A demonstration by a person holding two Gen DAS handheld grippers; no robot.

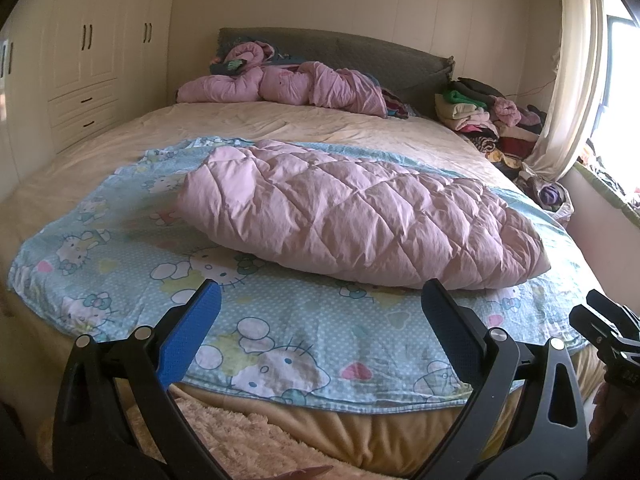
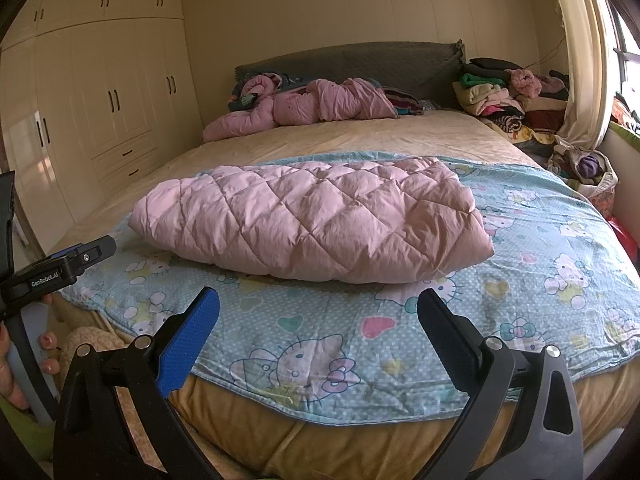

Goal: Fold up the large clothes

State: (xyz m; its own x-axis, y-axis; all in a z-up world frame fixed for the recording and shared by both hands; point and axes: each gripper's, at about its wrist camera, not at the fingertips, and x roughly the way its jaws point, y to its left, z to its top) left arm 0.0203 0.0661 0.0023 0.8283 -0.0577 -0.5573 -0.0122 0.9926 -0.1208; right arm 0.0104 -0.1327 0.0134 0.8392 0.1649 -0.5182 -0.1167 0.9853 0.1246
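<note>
A pink quilted garment (image 1: 352, 216) lies folded in a puffy bundle on a blue cartoon-cat sheet (image 1: 280, 344) spread over the foot half of the bed; it also shows in the right wrist view (image 2: 320, 220), with the sheet (image 2: 540, 280) around it. My left gripper (image 1: 320, 308) is open and empty, held above the sheet's near edge, short of the bundle. My right gripper (image 2: 318, 312) is open and empty, also short of the bundle. The right gripper's body shows at the right edge of the left wrist view (image 1: 604, 328); the left gripper's body (image 2: 60, 268) shows at the left.
A crumpled pink duvet (image 1: 288, 84) lies by the grey headboard (image 1: 360, 48). Piles of clothes (image 1: 488, 116) sit at the bed's far right near a curtain (image 1: 568, 80). A cream wardrobe (image 2: 100, 88) lines the left wall. A fluffy rug (image 1: 240, 432) lies below the bed's foot.
</note>
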